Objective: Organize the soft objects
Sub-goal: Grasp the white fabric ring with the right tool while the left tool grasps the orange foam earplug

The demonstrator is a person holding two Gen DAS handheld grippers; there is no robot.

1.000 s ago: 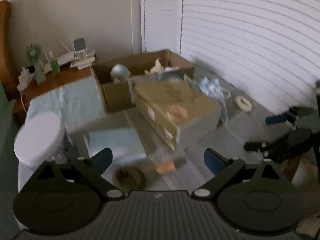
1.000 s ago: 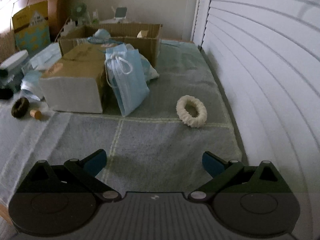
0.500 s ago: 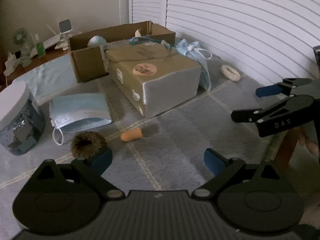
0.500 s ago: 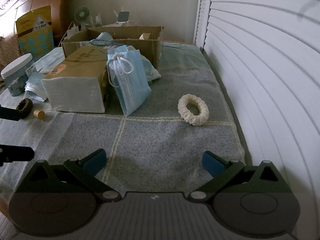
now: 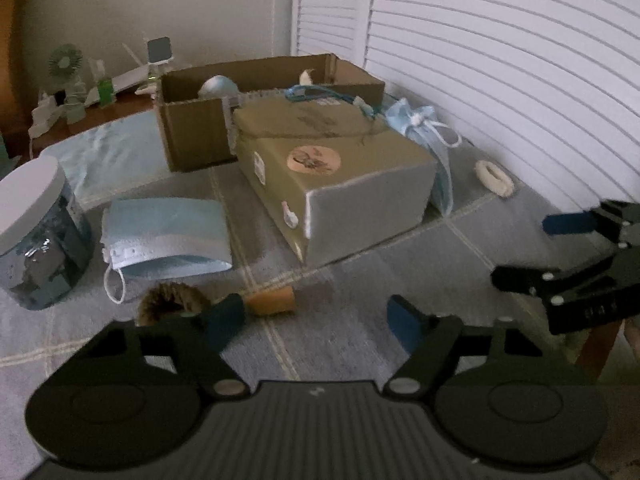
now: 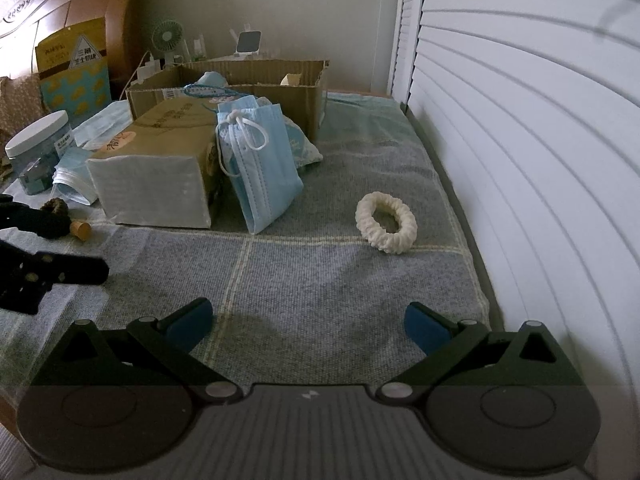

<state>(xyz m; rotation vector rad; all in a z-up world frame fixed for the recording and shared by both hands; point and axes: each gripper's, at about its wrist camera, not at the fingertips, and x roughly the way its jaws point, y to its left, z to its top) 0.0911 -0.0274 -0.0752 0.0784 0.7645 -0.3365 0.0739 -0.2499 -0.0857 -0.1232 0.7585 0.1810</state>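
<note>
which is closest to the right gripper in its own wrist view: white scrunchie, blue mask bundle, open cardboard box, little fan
From the right gripper:
1. white scrunchie, ahead, right.
2. blue mask bundle, ahead, left of centre, leaning on the tissue pack.
3. open cardboard box, behind the bundle.
4. little fan, at the back wall.

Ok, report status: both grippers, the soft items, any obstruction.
Left gripper open, empty, low near brown scrunchie and orange plug. Right gripper open, empty, facing white scrunchie. Nothing between them.
</note>
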